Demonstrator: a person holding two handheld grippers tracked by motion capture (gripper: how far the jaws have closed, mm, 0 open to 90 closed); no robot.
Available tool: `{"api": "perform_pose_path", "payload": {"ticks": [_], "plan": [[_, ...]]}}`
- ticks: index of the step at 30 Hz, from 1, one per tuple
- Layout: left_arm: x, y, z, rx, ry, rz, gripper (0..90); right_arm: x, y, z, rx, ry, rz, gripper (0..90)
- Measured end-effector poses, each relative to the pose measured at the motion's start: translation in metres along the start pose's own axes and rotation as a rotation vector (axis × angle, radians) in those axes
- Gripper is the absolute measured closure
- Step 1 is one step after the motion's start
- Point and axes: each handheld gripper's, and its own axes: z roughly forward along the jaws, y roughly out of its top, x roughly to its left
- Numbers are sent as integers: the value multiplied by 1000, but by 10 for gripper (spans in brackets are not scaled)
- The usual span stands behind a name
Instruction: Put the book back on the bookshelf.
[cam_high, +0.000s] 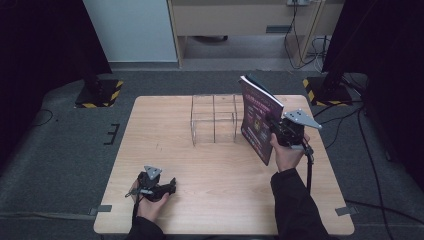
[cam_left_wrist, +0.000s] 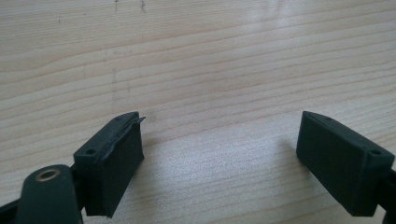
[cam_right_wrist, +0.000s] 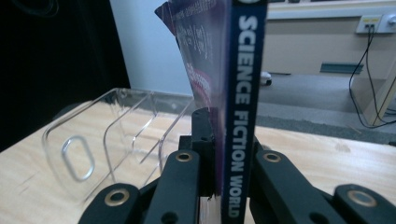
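A purple magazine (cam_high: 257, 119) with "SCIENCE FICTION WORLD" on its dark blue spine (cam_right_wrist: 243, 107) is held upright above the table, just right of a clear acrylic rack (cam_high: 214, 119) with dividers. My right gripper (cam_high: 276, 126) is shut on the magazine near its spine; in the right gripper view the jaws press both sides of the spine, and the rack (cam_right_wrist: 116, 135) stands behind to the left. My left gripper (cam_high: 170, 186) rests low over the table near the front left, open, with bare wood between its pads (cam_left_wrist: 112, 158).
The wooden table (cam_high: 200, 165) stands on grey carpet. Black stands with yellow-striped bases (cam_high: 100, 92) sit at the far left and far right. Cables trail on the floor at the right, and a cabinet stands behind the table.
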Motion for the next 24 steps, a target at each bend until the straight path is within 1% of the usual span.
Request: {"api": "perform_pose_path", "payload": {"ticks": [3,9,11,14,18,21,24], "plan": [[0,0,0,0,0,0,136,0,2,8,-18,-18,1,842],[0,0,0,1,-1,3,135,2,-2,25,-61,-50,5,842],[0,0,0,1,-1,4,135,2,-3,31,-67,-57,6,842],[0,0,0,1,-2,3,135,5,-6,39,-75,-66,-4,842],[0,0,0,0,-2,3,135,7,-11,45,-81,-70,-5,842],[0,0,0,0,-1,3,135,6,-17,47,-81,-67,7,842],[0,0,0,0,-1,3,135,6,-22,47,-83,-71,6,841]]}}
